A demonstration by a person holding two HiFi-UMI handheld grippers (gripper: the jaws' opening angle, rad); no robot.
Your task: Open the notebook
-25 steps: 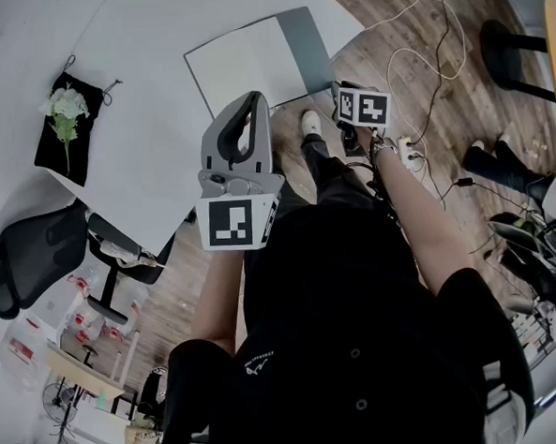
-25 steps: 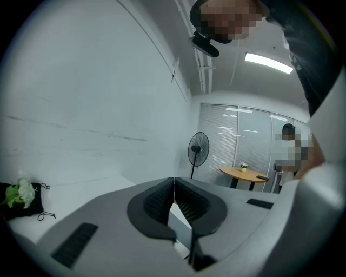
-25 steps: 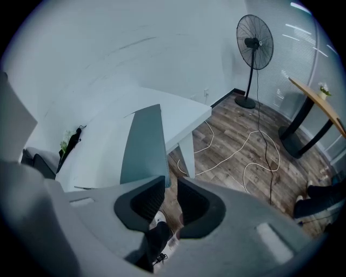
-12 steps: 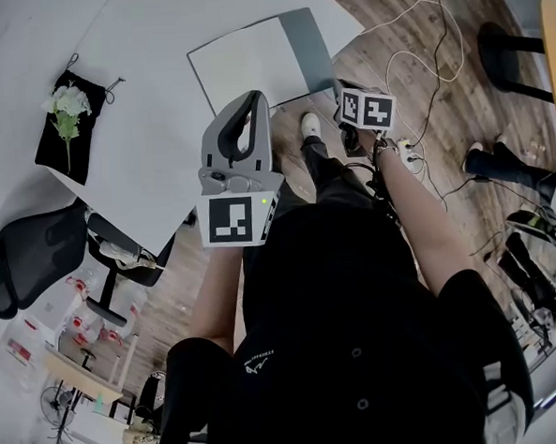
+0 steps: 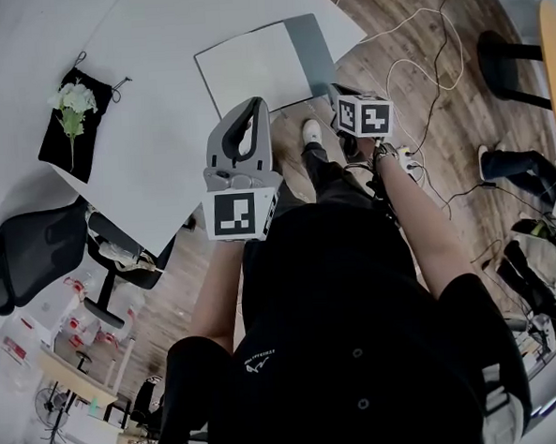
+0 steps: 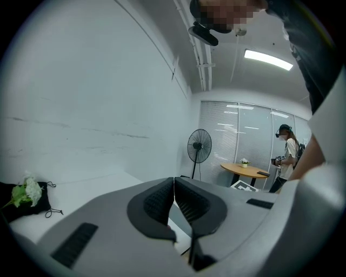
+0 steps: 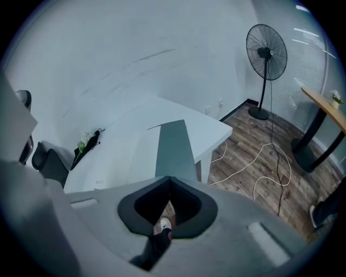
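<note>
The notebook [image 5: 250, 70] lies open on the white table [image 5: 162, 167], a white page facing up and its grey cover [image 5: 311, 55] flat to the right. In the right gripper view the grey cover [image 7: 174, 147] lies just beyond my right gripper [image 7: 170, 179]. Its jaws have just been closing and now stand shut with nothing between them, above the table's near edge. Its marker cube [image 5: 364, 115] shows near the notebook's near right corner. My left gripper [image 6: 174, 182] is shut and empty, held over the table edge [image 5: 250, 110] nearer me than the notebook.
A black pouch with white flowers [image 5: 73, 121] lies at the table's left end. An office chair [image 5: 31, 255] stands by the table. Cables [image 5: 418, 58] trail over the wooden floor. A standing fan [image 7: 266, 54], a round wooden table [image 7: 324, 108] and a person [image 6: 286, 157] are farther off.
My right gripper has lifted and drawn back a little from the notebook's near right corner. The notebook stays flat and open. The left gripper has kept still.
</note>
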